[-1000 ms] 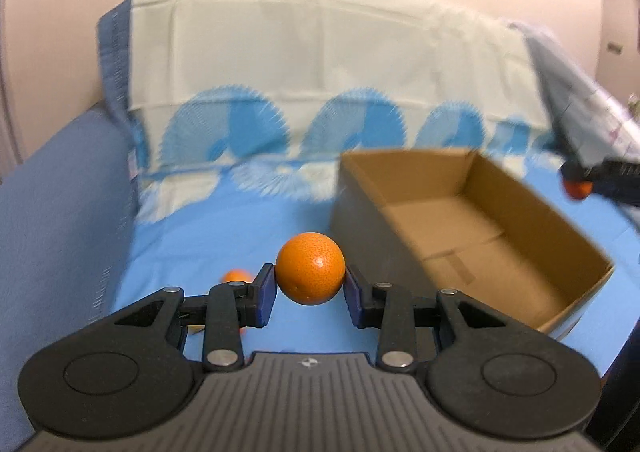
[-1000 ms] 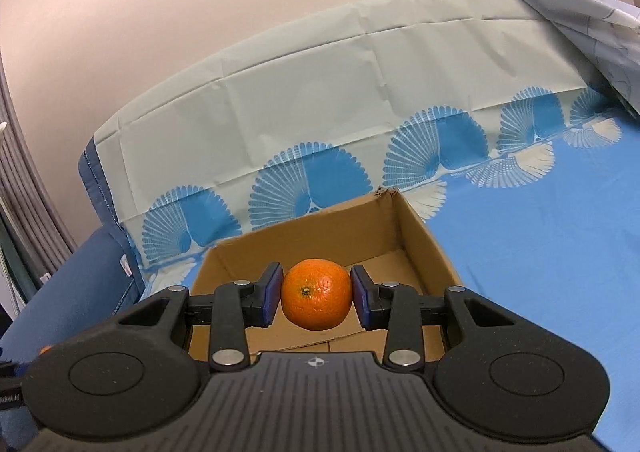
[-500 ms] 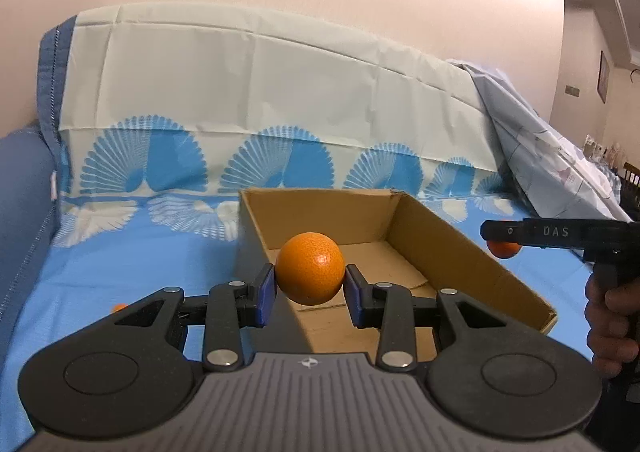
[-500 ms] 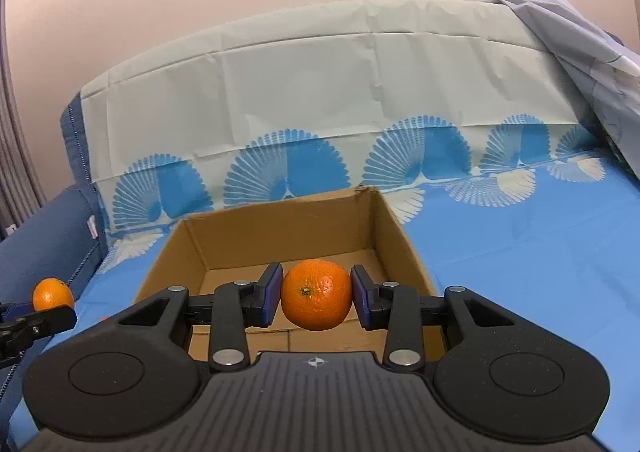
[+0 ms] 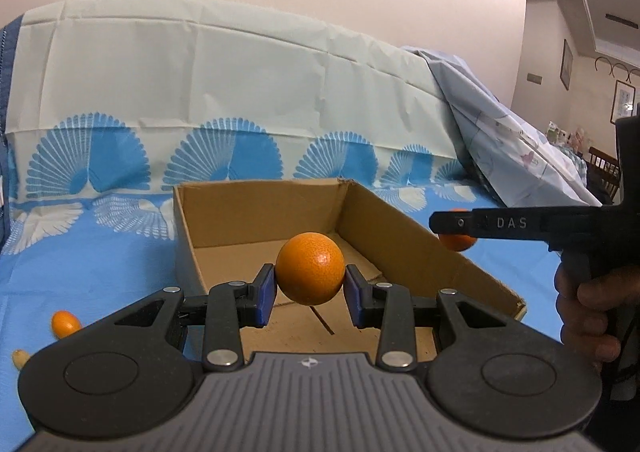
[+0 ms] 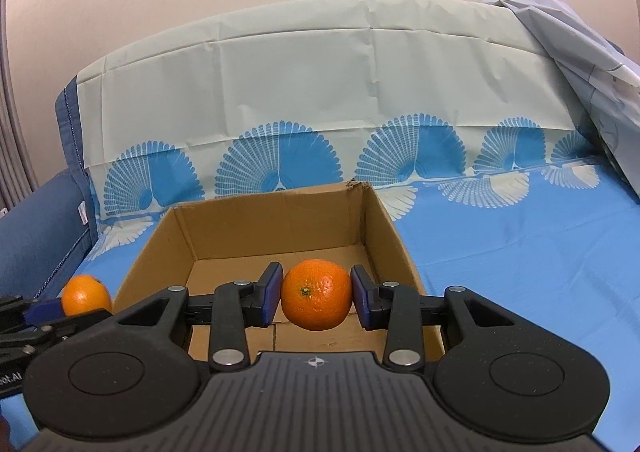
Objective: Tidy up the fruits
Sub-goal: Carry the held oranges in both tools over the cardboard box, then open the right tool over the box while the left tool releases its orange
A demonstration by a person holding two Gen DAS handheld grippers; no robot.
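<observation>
I have left tongs (image 5: pixel 310 292) and right tongs (image 6: pixel 317 300) each clamped on an orange (image 5: pixel 310 268), both held over the cardboard box (image 6: pixel 276 219); next, I judge, lower and release.

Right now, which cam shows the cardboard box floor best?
Right wrist: it looks down into the cardboard box, all four walls and most of the floor visible, nothing inside. Left wrist sees the box obliquely, its floor largely hidden behind the gripped orange.

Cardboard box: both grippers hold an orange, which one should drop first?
Probably left. The left gripper holds its orange over the cardboard box floor; the right gripper with its orange looks nearer the near edge.
</observation>
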